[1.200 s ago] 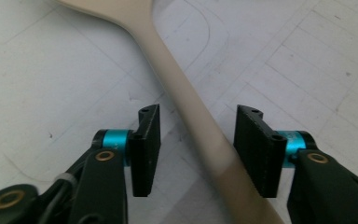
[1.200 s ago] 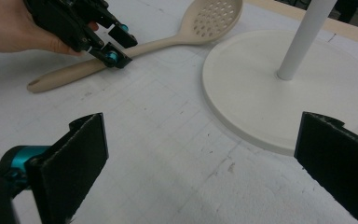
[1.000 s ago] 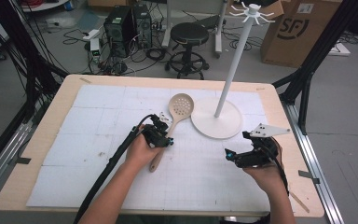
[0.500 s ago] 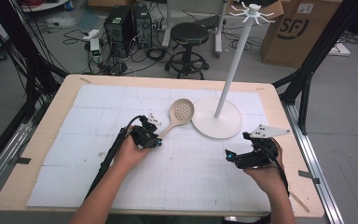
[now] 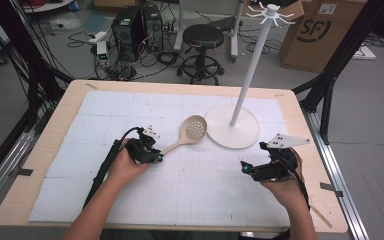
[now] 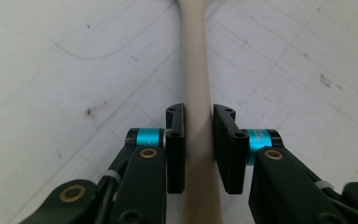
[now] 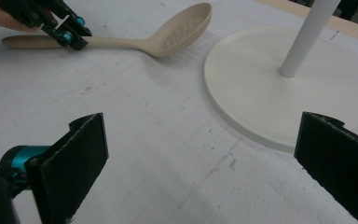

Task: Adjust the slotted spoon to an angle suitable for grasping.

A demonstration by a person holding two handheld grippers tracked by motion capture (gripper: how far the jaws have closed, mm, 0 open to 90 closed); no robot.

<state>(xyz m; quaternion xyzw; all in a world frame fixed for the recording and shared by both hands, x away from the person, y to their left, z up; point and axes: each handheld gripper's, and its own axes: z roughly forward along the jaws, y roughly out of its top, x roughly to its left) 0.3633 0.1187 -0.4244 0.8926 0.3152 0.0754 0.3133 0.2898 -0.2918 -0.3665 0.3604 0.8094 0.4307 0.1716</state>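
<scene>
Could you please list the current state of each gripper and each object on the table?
left gripper: shut on the slotted spoon's handle.
right gripper: open, holding nothing, hovering near the stand's base.
slotted spoon: gripped by the handle, bowl beside the stand's base.
hook stand: upright, hooks bare.

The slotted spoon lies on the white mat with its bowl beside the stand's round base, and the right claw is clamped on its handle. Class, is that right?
Not quite: it is the left claw that is clamped on the slotted spoon's handle, as the left gripper view shows. The right claw is open, holding nothing. The spoon does lie on the white mat, bowl beside the stand's round base.
</scene>
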